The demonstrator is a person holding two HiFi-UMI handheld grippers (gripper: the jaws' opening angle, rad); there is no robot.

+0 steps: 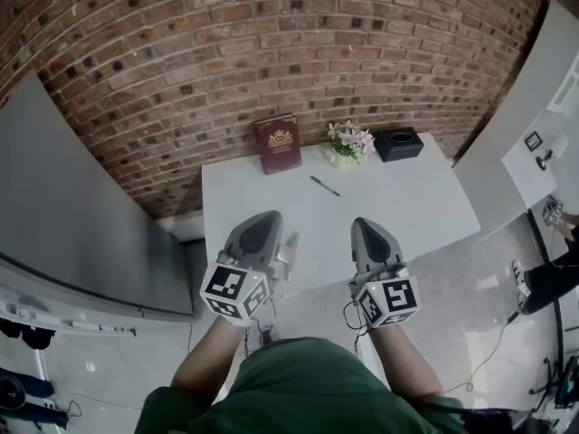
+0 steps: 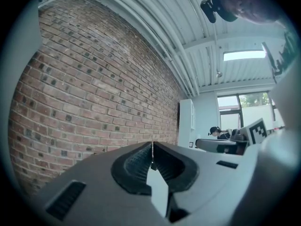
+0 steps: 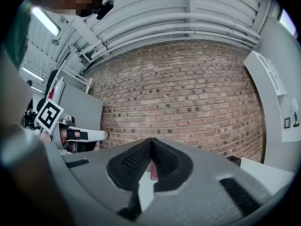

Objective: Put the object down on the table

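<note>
So neither tool has anything in it. The left tool has its jaws pressed together with nothing between them, and the right tool is the same; that dark red sliver in its gap looks like something far off, not something it holds. Both hang just over the near edge of the table, side by side. The only loose thing that fits "the object" is the pen, and we'd guess that's it, lying flat around the middle of the table. If so, the put-down looks done. It lies ahead of both tools, roughly between them and toward the far edge, maybe a touch nearer the right one. Its long axis runs diagonally, far end toward the left side, near end toward the right. Nothing stands between the tools and the pen, just bare tabletop. Along the far edge by the brick wall we've got a red book standing up, a little bunch of flowers and a black box, all well apart from the pen and out of the way.
</note>
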